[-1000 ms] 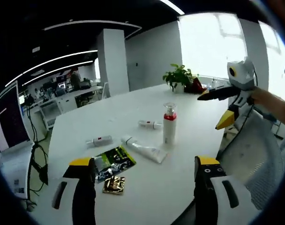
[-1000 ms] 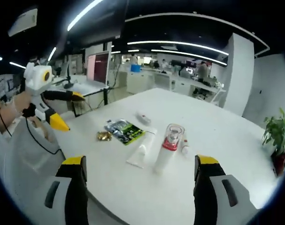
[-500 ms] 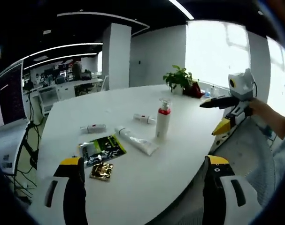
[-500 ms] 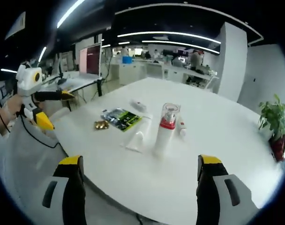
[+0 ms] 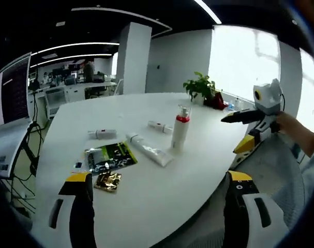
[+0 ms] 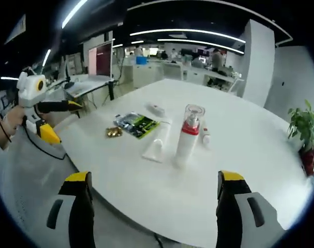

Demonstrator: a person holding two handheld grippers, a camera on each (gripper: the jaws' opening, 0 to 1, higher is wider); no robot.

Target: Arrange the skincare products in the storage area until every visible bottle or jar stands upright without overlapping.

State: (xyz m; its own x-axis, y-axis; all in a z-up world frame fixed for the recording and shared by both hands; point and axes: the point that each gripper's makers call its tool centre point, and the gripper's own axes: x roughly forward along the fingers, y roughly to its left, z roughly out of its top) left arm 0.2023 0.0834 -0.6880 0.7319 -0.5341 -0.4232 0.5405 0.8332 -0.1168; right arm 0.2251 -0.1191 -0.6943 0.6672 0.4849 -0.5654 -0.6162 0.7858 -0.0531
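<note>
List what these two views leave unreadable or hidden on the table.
- Print on the green sachet and gold packet: too small, left gripper view.
- Labels on the two small lying tubes: too small.
- Far small tube: partly behind the pump bottle, right gripper view.
- White tube's cap end: blurred.

The left gripper view looks from off the near edge of the white tabletop (image 5: 146, 191) across it toward a bright window wall, with the potted plant (image 5: 199, 86) at the far side and the right gripper (image 5: 238, 131) entering from the right. The right gripper view looks from another point off the same edge, toward the open office, with the left gripper (image 6: 57, 122) at its left. Both stand well back and share the pump bottle (image 5: 180, 128) (image 6: 188, 134), the tube (image 5: 147, 150) (image 6: 158, 146) and the green packet (image 5: 107, 155) (image 6: 136, 124).
</note>
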